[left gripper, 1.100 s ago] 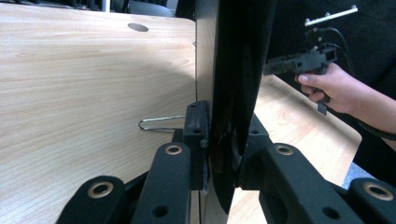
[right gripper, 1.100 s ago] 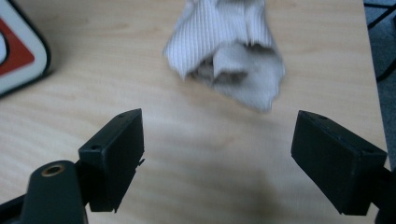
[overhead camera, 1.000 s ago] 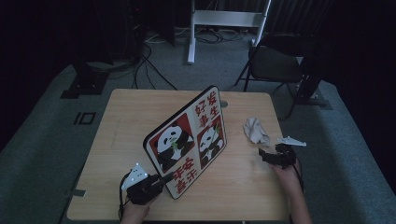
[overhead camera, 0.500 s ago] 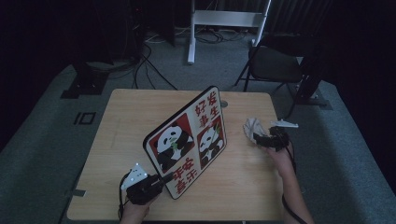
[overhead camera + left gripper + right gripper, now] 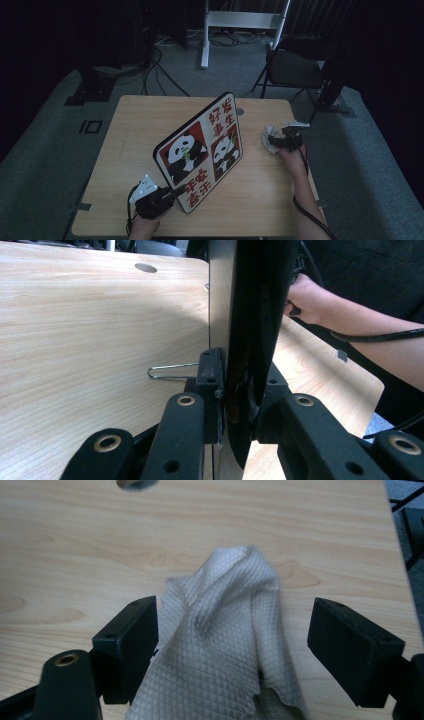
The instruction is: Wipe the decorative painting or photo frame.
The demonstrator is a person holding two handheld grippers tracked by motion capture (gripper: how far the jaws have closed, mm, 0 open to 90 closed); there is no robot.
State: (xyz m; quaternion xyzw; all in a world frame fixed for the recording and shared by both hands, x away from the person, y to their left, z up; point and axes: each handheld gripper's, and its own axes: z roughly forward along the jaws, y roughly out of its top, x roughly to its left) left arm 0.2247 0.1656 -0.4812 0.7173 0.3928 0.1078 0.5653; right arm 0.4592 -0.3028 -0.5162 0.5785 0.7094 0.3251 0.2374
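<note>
Light wooden table under dim light, far room mostly black, folding chair at 1 o'clock barely readable. Standing tilted near the table's middle, rounded rectangular board with 2 panda pictures and red characters, lower corner toward 7 o'clock; seen edge-on in the left gripper view, printed face hidden there. Thin wire stand poking out behind the board, its far end cut off by the jaws. Left gripper at 7 o'clock, clenched on the board's lower edge, pads pressed on both faces. At 3 o'clock, crumpled white quilted cloth lying on the table, small and blurred from above. Right gripper at the cloth, jaws wide and just closing a little; cloth between the pads, brushing the left one, clear of the right, lower part cut off by the frame. Right hand just behind.
</note>
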